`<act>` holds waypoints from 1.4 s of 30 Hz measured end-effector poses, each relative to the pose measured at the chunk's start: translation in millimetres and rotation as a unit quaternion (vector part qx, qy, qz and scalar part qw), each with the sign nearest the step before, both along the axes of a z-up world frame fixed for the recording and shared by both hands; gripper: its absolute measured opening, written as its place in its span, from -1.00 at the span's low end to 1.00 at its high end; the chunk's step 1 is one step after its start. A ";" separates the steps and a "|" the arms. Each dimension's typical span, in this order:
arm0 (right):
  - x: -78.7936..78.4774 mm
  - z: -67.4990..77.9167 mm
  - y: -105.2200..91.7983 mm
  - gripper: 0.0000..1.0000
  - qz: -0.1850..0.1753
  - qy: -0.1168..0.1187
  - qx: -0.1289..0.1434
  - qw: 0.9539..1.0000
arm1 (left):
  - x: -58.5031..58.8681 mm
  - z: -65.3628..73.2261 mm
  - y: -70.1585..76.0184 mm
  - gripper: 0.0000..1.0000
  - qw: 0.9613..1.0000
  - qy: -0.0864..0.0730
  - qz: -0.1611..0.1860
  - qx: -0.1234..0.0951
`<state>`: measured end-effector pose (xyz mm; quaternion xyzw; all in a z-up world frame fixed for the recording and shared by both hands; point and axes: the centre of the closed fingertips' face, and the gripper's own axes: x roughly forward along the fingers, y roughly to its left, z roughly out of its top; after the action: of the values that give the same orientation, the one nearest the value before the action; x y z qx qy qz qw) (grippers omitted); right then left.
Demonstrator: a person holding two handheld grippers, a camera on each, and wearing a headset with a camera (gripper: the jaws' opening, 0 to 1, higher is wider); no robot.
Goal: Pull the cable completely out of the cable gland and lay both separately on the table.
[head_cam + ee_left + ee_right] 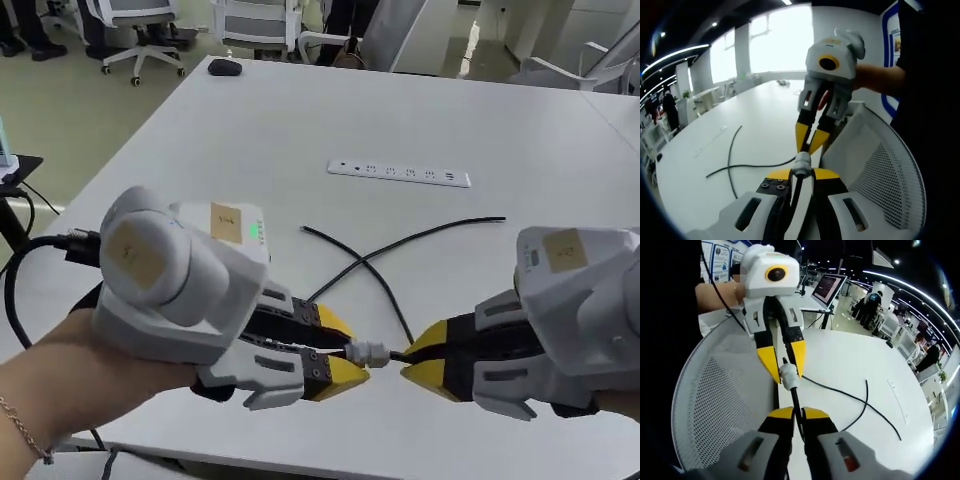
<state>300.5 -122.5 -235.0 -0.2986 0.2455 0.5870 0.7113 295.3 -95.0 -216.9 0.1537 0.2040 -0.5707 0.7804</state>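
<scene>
Head view, low middle: left gripper (356, 352) jaws pinch the white gland (372, 352); right gripper (405, 361) jaws pinch the black cable (440, 230).

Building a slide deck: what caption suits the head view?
Left gripper holds the white cable gland; right gripper pinches the black cable emerging from it.

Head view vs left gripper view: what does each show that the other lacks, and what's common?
Head view adds the top of the left gripper: its white housing with a yellowish paper label and a green light.

Left gripper view adds a white mesh chair back beside the table and bright windows.

Both show the white table, the small white cable gland pinched in the left gripper's yellow-tipped jaws, and the right gripper shut on the thin black cable just beyond it.
</scene>
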 end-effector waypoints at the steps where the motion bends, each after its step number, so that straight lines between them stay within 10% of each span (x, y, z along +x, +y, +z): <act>1: 1.3 0.3 -2.3 -0.92 -0.003 -0.002 -0.002 1.000 | 0.9 0.2 0.5 -0.68 1.000 -0.003 0.003 0.000; 20: 12.1 -21.5 -54.7 -0.93 -0.056 0.011 -0.053 0.997 | 2.2 -5.5 11.7 -0.68 1.000 -0.007 0.010 0.025; 33: 32.3 -40.1 -107.1 -0.92 -0.129 0.012 -0.121 0.984 | 3.9 -2.8 19.7 -0.68 0.999 -0.004 0.021 0.026; 38: 8.8 -48.9 -99.8 -0.89 -0.078 0.062 -0.150 0.984 | 4.9 -3.1 16.0 -0.68 0.999 -0.005 0.022 0.029; 42: 8.2 -40.4 -72.5 -0.66 -0.066 0.052 -0.123 0.989 | 3.4 -4.8 10.0 -0.68 0.999 -0.001 0.016 0.032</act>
<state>308.7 -194.9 -275.4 -0.3364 0.3718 0.5189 0.6924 298.7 -85.0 -221.7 0.1754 0.2236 -0.5511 0.7846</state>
